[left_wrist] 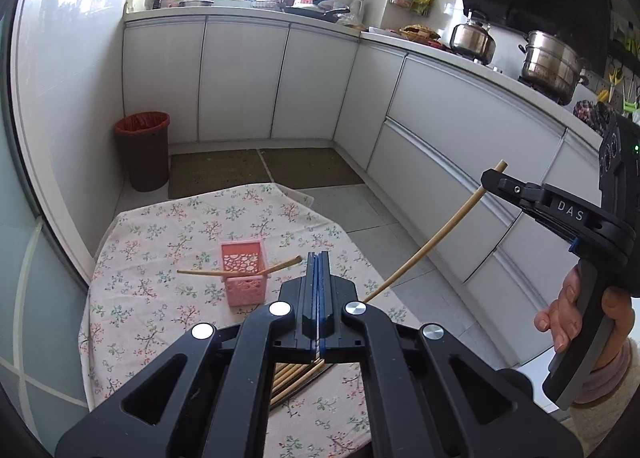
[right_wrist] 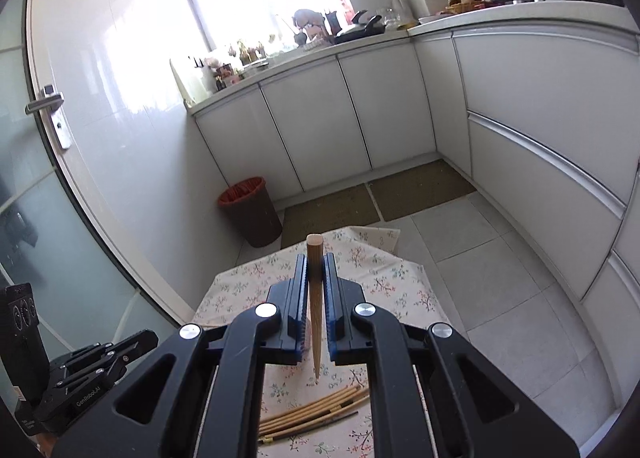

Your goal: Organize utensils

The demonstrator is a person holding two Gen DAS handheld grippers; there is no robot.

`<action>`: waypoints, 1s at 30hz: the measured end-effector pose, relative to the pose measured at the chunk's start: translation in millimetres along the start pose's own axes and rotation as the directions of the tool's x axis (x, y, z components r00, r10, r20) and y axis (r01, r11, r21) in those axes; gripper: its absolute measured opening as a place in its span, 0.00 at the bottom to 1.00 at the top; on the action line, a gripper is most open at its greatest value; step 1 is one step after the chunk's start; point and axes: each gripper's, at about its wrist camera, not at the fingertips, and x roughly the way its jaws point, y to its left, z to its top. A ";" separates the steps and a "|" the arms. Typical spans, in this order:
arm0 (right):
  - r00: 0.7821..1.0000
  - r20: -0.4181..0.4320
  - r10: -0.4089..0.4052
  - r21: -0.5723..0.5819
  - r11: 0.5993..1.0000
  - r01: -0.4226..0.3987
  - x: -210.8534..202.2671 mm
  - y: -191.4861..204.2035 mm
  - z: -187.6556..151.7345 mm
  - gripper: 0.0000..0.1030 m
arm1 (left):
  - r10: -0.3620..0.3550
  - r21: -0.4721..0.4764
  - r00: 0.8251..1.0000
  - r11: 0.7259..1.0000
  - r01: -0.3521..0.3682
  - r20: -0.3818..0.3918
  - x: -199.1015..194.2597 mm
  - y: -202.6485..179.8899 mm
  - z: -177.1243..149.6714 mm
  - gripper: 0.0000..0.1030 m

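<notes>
**Mei:** Left gripper [left_wrist: 318, 290] hung over the floral cloth [left_wrist: 152, 217] with its jaws pressed flat together and nothing between them. To its left stood the pink basket [left_wrist: 243, 278], upright on the cloth, with one chopstick [left_wrist: 240, 272] lying crosswise over its rim, both ends sticking out instead of dropping inside.

**Jun:** Anything else in it?

**Mei:** I couldn't tell; the lattice walls hid the bottom. Below that gripper's jaws lay the loose bundle of chopsticks [right_wrist: 316, 408], flat on the cloth.

**Jun:** And the right side?

**Mei:** Right gripper [right_wrist: 316, 278] was clamped narrow on a single bamboo chopstick [right_wrist: 315, 298], held near its thick end, the thin tip slanting down toward the cloth, well clear of it.

**Jun:** How would it handle, in your judgement?

**Mei:** Light, stiff and smooth, so it likely pivots or slips between the pads. Gripping near the thick end left a long lever; I'd lower it tip first into the basket.
</notes>
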 end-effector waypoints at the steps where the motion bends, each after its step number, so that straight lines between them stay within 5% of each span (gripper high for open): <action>1: 1.000 0.005 0.005 0.004 1.000 -0.005 -1.0 -0.2 3.8 0.08 | -0.016 -0.012 1.000 1.000 0.016 -0.003 0.0 1.0 3.0 0.00; 6: 0.999 0.038 0.017 0.000 1.000 -0.017 -11.1 0.2 18.8 0.08 | -0.005 -0.015 1.000 1.000 0.005 -0.011 3.5 3.1 9.2 0.00; 8: 0.999 0.048 0.020 0.008 1.000 -0.021 -14.0 -2.0 20.9 0.08 | -0.020 0.033 0.994 0.999 0.023 -0.106 18.4 -2.0 4.3 0.00; 11: 0.999 0.054 0.008 0.028 1.000 -0.009 -11.9 -12.4 15.4 0.08 | 0.012 0.156 0.926 0.986 0.051 -0.377 70.7 -17.9 -29.9 0.06; 14: 0.999 0.034 -0.013 0.061 0.998 0.011 -2.7 -28.1 3.2 0.08 | 0.099 0.299 0.839 0.951 0.079 -0.535 128.1 -36.5 -80.0 0.06; 16: 0.999 0.021 -0.036 0.083 0.996 0.034 4.7 -41.0 -4.2 0.08 | 0.127 0.350 0.797 0.930 0.111 -0.590 158.7 -43.8 -104.7 0.13; 22: 0.993 0.010 -0.118 0.159 0.980 0.115 13.4 -93.3 -24.2 0.08 | 0.166 0.501 0.794 0.844 0.192 -0.585 227.1 -62.9 -127.5 0.21; 28: 0.982 -0.046 -0.182 0.210 0.959 0.188 24.0 -136.8 -41.8 0.08 | 0.201 0.506 0.730 0.833 0.223 -0.653 283.3 -66.9 -135.8 0.21; 30: 0.979 -0.067 -0.193 0.215 0.955 0.203 28.9 -143.7 -47.4 0.08 | 0.230 0.522 0.721 0.827 0.210 -0.654 294.5 -67.8 -138.5 0.21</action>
